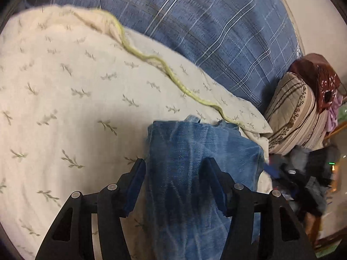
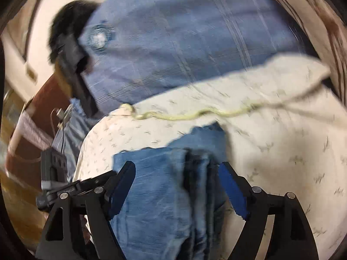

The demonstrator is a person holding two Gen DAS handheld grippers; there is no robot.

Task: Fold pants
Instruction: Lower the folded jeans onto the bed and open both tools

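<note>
Denim filled the gap between both sets of jaws. The left gripper (image 1: 175,164) stood with its jaws apart, one finger at the left edge of the jeans (image 1: 195,151) and the other over the cloth, and I could not tell whether either pad pressed on it. The right gripper (image 2: 176,170) had its jaws spread wide, the folded stack of jeans (image 2: 156,184) between them with its layered edges showing near the right finger; the pads looked clear of the cloth on both sides. The jeans lay folded on a cream quilt (image 1: 65,86) printed with small leaf sprigs, a pale yellow trim (image 1: 151,58) winding along the quilt's edge just beyond them. Behind the quilt lay a blue plaid sheet (image 1: 216,21). To the right in the left view sat a striped pillow (image 1: 292,112) with a dark red cloth (image 1: 314,75) beyond it, and a jumble of dark things lower down, too blurred to name. The right view was smeared with motion blur.
</note>
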